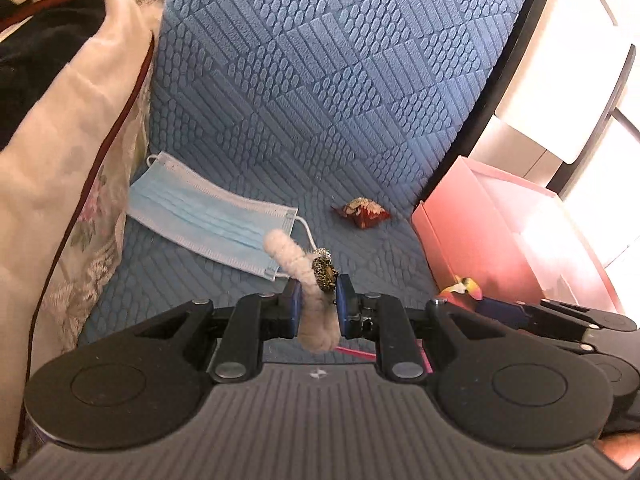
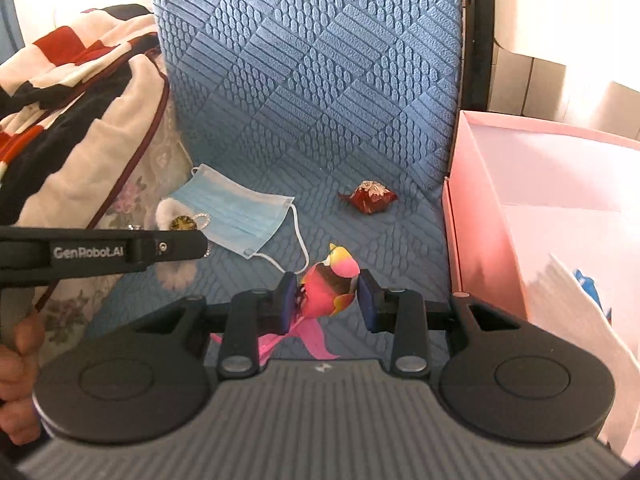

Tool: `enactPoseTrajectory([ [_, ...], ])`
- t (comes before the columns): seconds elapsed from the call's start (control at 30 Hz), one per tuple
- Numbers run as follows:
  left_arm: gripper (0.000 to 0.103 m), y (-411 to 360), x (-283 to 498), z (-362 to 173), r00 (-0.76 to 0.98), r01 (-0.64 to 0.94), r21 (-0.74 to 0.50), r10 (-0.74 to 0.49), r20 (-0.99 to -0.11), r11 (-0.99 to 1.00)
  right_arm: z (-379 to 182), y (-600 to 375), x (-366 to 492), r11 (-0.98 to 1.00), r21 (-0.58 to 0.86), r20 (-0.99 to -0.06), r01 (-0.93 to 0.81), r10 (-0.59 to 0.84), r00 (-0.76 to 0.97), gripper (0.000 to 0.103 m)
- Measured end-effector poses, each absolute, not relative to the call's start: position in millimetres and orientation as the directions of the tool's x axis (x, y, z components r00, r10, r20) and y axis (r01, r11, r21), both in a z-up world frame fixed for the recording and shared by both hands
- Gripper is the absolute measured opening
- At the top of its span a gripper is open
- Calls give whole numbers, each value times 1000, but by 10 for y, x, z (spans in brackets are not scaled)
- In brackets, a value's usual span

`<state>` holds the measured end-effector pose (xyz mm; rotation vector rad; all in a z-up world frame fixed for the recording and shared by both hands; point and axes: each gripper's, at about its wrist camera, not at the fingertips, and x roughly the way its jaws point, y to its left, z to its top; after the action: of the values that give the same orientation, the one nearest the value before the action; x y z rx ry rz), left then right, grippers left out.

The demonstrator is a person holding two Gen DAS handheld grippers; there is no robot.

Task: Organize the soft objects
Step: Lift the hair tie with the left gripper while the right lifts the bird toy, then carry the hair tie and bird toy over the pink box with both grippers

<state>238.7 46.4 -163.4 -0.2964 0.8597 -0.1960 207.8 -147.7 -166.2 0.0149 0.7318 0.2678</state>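
My left gripper (image 1: 318,298) is shut on a white fluffy hair band (image 1: 298,270) that carries a glittery gold ornament (image 1: 324,270), held above the blue quilted surface (image 1: 320,100). My right gripper (image 2: 327,300) is shut on a pink and yellow toy bird (image 2: 328,284) with pink tail feathers. From the right wrist view the left gripper (image 2: 176,246) reaches in from the left with the fluffy band (image 2: 168,210). A light blue face mask (image 1: 212,216) (image 2: 236,212) lies flat on the surface. A small red and gold pouch (image 1: 360,212) (image 2: 370,196) lies beyond both grippers.
An open pink box (image 2: 476,216) (image 1: 460,232) stands at the right, with white sheets (image 2: 580,320) inside. Heaped blankets and floral cloth (image 1: 60,152) (image 2: 80,120) rise on the left. A person's hand (image 2: 20,380) holds the left tool.
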Motion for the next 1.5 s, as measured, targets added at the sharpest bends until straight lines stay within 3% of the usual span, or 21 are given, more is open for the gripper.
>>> enactPoseTrajectory([
  [0.77, 21, 309, 1899, -1624, 630, 49, -342, -295, -718, 938, -1671, -1739, 1582, 970, 144, -677, -194, 239, 696, 36],
  [1.5, 21, -213, 1897, -721, 699, 118, -402, -364, -615, 908, -628, -2381, 1448, 970, 190, -545, -152, 233, 805, 36],
])
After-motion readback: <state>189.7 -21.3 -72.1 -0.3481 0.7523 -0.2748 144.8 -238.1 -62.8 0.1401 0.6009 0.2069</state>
